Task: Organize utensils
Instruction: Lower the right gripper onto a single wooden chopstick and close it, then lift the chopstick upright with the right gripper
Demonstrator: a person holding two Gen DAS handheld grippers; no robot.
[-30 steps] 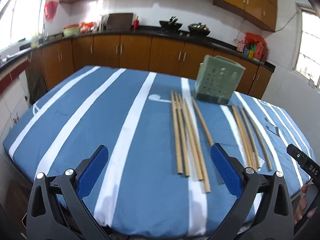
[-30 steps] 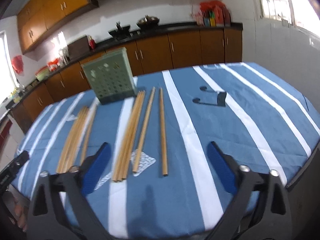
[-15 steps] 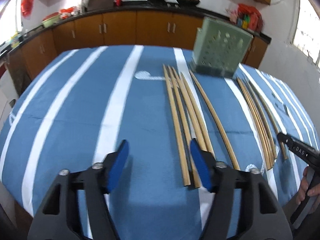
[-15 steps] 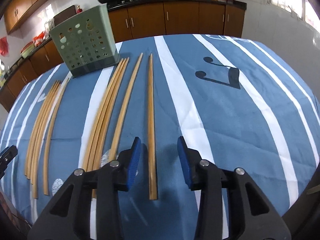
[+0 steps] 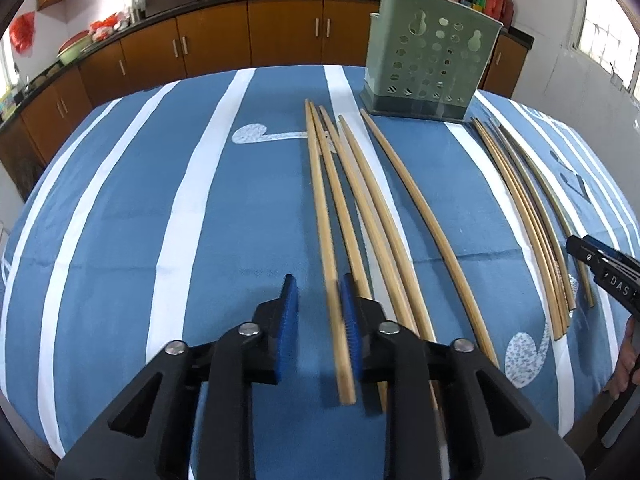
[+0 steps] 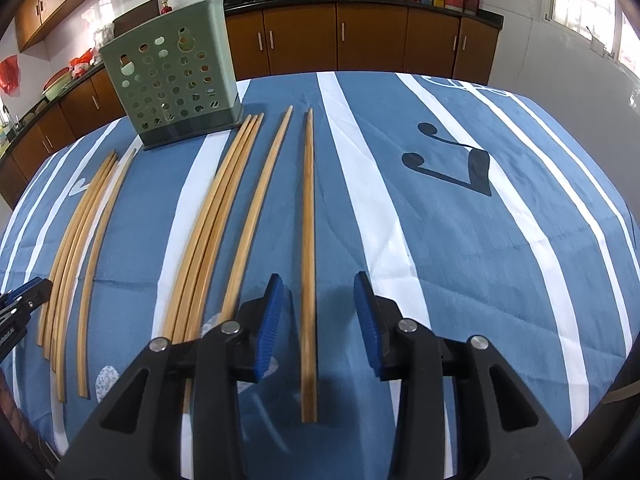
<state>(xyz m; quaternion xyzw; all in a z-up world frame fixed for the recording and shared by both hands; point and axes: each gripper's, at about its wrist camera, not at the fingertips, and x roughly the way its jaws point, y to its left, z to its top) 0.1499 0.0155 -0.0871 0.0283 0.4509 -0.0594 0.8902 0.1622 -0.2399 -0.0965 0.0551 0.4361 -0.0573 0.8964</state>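
Several long bamboo chopsticks lie lengthwise on a blue, white-striped tablecloth (image 5: 120,240), in two loose groups. A green perforated utensil holder (image 5: 430,68) stands upright behind them; it also shows in the right wrist view (image 6: 176,80). My left gripper (image 5: 318,316) is low over the cloth, half closed, its jaws around the near end of the leftmost chopstick (image 5: 324,240), which lies against the right pad. My right gripper (image 6: 318,316) is open, straddling the near end of the rightmost chopstick (image 6: 309,240) without touching it.
The far chopstick group (image 5: 528,216) lies to the right in the left wrist view and to the left in the right wrist view (image 6: 76,248). The other gripper's tip (image 5: 600,268) shows at the right edge. Kitchen cabinets (image 5: 248,36) stand behind the table.
Both grippers have come down and forward to the chopsticks' near ends. Both have narrowed from wide open; the left has closed further around the leftmost chopstick.
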